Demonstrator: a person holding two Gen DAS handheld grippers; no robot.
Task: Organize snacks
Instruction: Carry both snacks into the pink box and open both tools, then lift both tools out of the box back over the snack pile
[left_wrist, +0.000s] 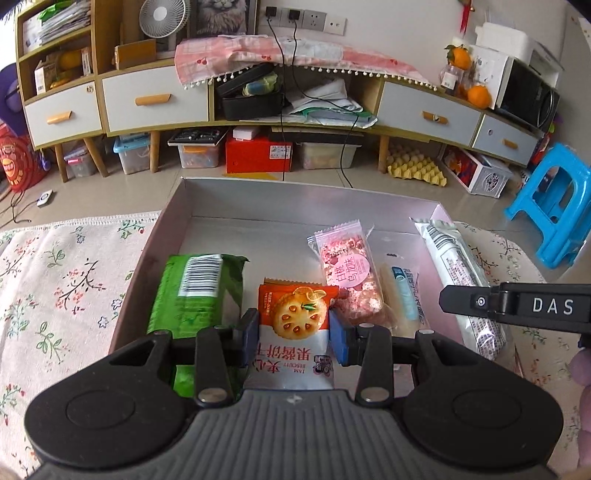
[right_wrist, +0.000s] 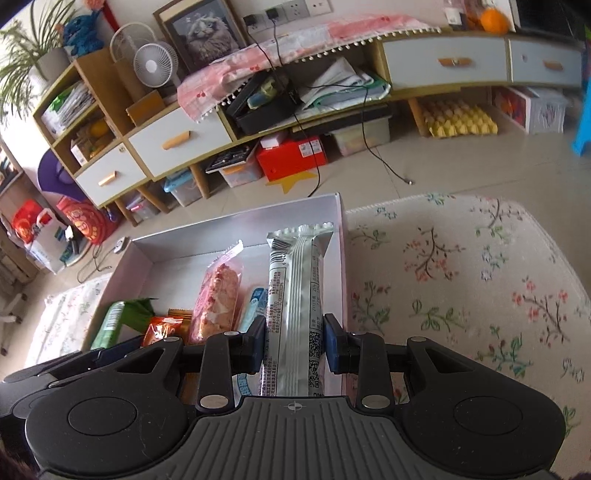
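A shallow silver box (left_wrist: 207, 206) (right_wrist: 184, 245) lies on a floral cloth. Inside it are a green packet (left_wrist: 195, 291) (right_wrist: 110, 325), a pink snack bar (left_wrist: 349, 273) (right_wrist: 218, 295) and a thin blue-and-clear packet (left_wrist: 404, 295) (right_wrist: 255, 306). My left gripper (left_wrist: 293, 334) is shut on an orange jam biscuit packet (left_wrist: 295, 325) (right_wrist: 162, 328), held over the box between the green packet and the pink bar. My right gripper (right_wrist: 293, 339) is shut on a long silver bar (right_wrist: 295, 295) (left_wrist: 454, 266) along the box's right wall.
The floral cloth (right_wrist: 461, 280) (left_wrist: 55, 280) spreads to both sides of the box. Beyond is tiled floor, a long low cabinet (left_wrist: 155, 99) with storage bins and a red box (left_wrist: 258, 151) beneath, and a blue stool (left_wrist: 554, 206) at right.
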